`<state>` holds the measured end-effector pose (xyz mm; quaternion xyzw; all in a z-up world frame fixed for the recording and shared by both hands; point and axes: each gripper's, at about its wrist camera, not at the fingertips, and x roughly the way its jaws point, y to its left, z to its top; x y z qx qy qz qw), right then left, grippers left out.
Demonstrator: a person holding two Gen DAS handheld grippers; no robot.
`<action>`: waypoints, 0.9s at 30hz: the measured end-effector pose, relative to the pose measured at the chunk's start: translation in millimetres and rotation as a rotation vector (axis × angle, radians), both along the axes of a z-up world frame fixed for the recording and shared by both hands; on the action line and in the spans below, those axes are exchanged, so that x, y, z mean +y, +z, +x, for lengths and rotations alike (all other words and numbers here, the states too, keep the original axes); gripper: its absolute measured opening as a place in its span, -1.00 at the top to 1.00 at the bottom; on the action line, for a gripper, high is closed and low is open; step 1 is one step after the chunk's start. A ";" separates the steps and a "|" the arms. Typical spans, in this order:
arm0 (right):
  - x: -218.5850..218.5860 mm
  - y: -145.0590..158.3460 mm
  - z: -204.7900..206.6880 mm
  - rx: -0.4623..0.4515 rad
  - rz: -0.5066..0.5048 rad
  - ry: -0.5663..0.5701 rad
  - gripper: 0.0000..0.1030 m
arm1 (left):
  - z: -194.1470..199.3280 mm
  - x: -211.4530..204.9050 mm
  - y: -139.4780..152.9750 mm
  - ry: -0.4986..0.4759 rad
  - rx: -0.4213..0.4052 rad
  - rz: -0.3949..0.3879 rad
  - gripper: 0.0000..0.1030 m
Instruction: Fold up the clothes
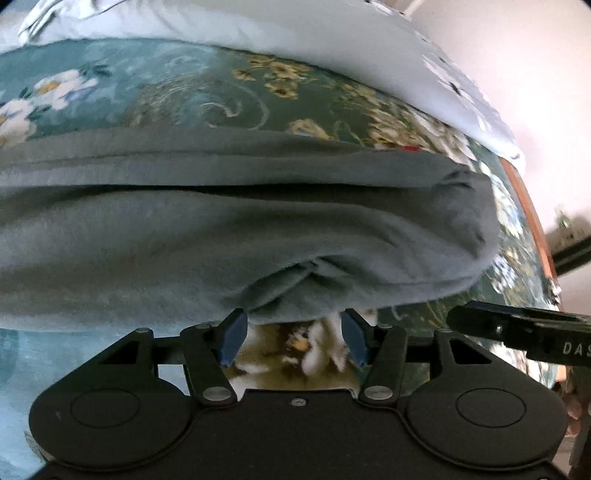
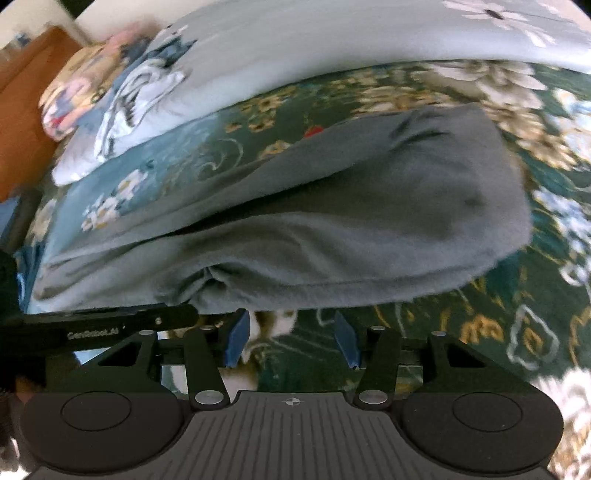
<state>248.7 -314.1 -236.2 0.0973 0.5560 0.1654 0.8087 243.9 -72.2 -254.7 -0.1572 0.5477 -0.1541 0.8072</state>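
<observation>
A grey-green garment [image 1: 240, 229] lies folded in layers on a floral bedspread [image 1: 207, 96]. It also shows in the right wrist view [image 2: 351, 221]. My left gripper [image 1: 293, 341] is open, its blue pads just at the garment's near edge, holding nothing. My right gripper [image 2: 291, 339] is open too, just in front of the same near edge, empty. The right gripper's body shows at the right of the left wrist view [image 1: 524, 332], and the left gripper's body shows at the left of the right wrist view [image 2: 110, 325].
A pale blue floral duvet [image 1: 258, 29] is bunched behind the garment, also in the right wrist view [image 2: 332, 40]. A patterned pillow [image 2: 77, 92] lies far left by a wooden headboard [image 2: 26, 110]. A wooden bed edge [image 1: 528, 210] runs at right.
</observation>
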 end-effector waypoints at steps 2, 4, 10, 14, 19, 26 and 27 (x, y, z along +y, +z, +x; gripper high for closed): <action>11.5 -5.4 7.3 -0.005 0.013 0.059 0.26 | 1.3 9.1 -1.7 0.053 -0.010 -0.026 -0.04; 24.1 -9.4 13.4 -0.008 0.031 0.110 0.36 | 3.5 19.7 -0.1 0.102 -0.025 -0.042 -0.04; 59.5 -20.2 31.6 -0.046 0.013 0.223 0.40 | 18.2 40.7 1.9 0.155 -0.046 -0.063 -0.07; 77.2 -28.4 42.0 -0.034 -0.024 0.274 0.68 | 19.7 48.0 5.3 0.169 -0.048 -0.066 -0.12; 80.8 -37.4 43.1 -0.015 -0.070 0.294 0.90 | 10.2 51.4 8.9 0.165 -0.033 -0.093 -0.18; 50.5 -21.0 29.2 0.011 0.053 0.219 0.95 | -1.1 39.4 8.3 -0.012 -0.003 -0.174 -0.27; 45.3 -18.9 26.5 0.016 0.066 0.207 0.95 | -1.3 36.5 6.5 -0.036 0.003 -0.188 -0.27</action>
